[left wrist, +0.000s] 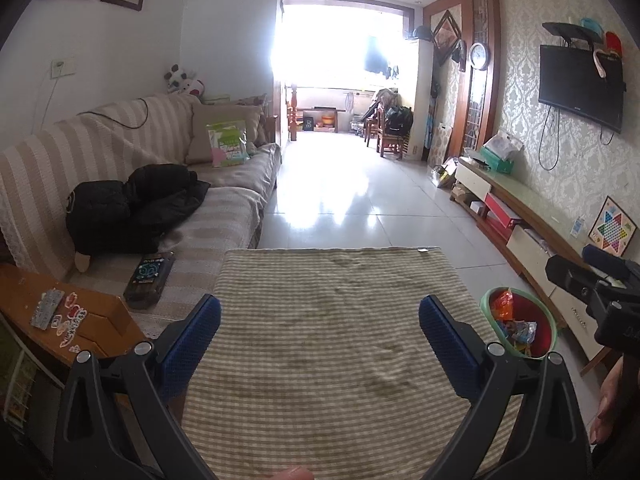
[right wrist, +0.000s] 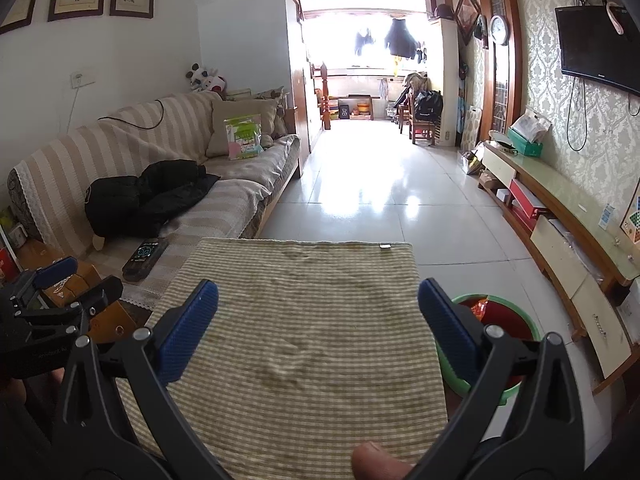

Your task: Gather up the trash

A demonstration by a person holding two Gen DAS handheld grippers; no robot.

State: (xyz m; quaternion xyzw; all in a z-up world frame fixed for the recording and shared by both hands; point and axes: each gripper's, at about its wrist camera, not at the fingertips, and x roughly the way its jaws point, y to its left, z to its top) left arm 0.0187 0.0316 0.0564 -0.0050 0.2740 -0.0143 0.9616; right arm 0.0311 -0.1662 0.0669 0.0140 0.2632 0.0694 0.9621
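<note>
A green bin [left wrist: 550, 320] with a red liner stands on the floor to the right of the table and holds colourful wrappers [left wrist: 516, 322]. It also shows in the right wrist view [right wrist: 500, 392], partly hidden behind my right finger. My left gripper [left wrist: 320, 334] is open and empty above the striped cloth [left wrist: 336, 320] on the table. My right gripper [right wrist: 318, 322] is open and empty above the same cloth [right wrist: 304, 320]. Each gripper shows in the other's view, the right [left wrist: 592, 284] at the right edge, the left [right wrist: 60, 284] at the left.
A sofa [left wrist: 132, 184] with a black jacket [left wrist: 132, 208] and a remote [left wrist: 150, 276] lies to the left. A wooden side table [left wrist: 88, 316] holds small stickers [left wrist: 60, 312]. A low TV cabinet [left wrist: 532, 216] runs along the right wall. Tiled floor [left wrist: 352, 184] stretches ahead.
</note>
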